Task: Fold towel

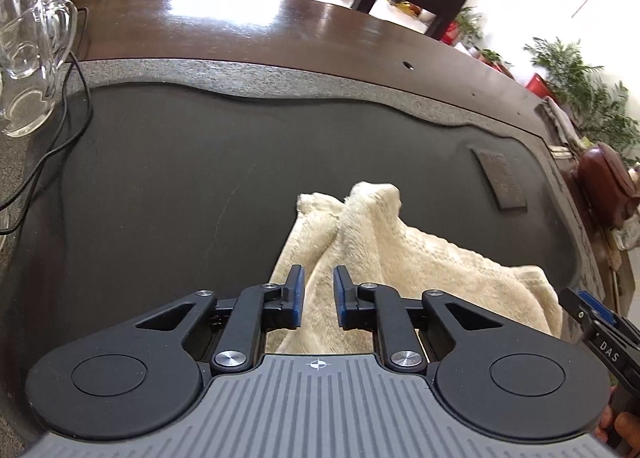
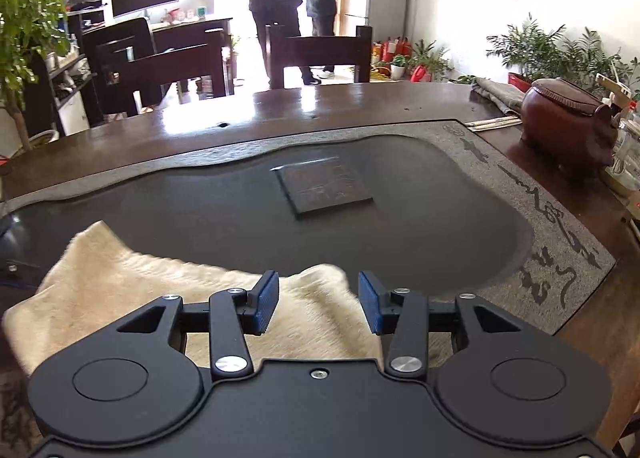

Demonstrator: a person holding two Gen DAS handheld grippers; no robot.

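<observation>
Left wrist view
Left gripper (image 1: 318, 278): jaws narrowly apart above the towel; whether the pads pinch cloth cannot be told.
Towel (image 1: 420, 258): cream, rumpled, on the dark tray (image 1: 180, 177), right of centre, one corner raised toward the far side.
Right gripper (image 1: 592, 312): tip at the towel's right edge.
Glass jugs (image 1: 28, 57): far left.

Right wrist view
Right gripper (image 2: 318, 300): jaws apart, nothing between the pads, over the towel's near right corner.
Towel (image 2: 120, 290): near left of tray (image 2: 440, 217).
Slab (image 2: 324, 187): far centre.
</observation>
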